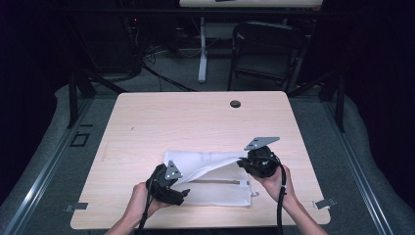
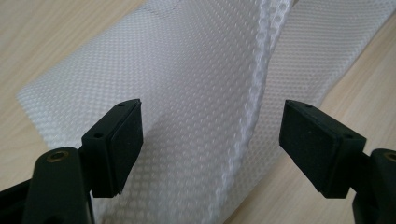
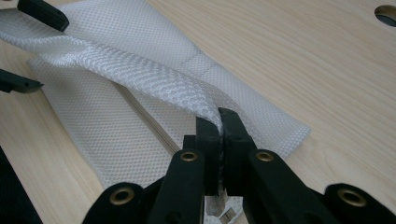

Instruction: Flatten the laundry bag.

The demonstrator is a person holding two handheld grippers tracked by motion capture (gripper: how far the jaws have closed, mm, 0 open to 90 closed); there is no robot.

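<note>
A white mesh bag lies flat on the surface, near its front edge and about midway between the left and right edges. The right claw is clamped tight on the bag's upper layer at its right end and holds that layer lifted off the lower one. The left claw is at the bag's left end with its jaws standing wide apart; the raised mesh runs between them, and the pads do not press on it.
</note>
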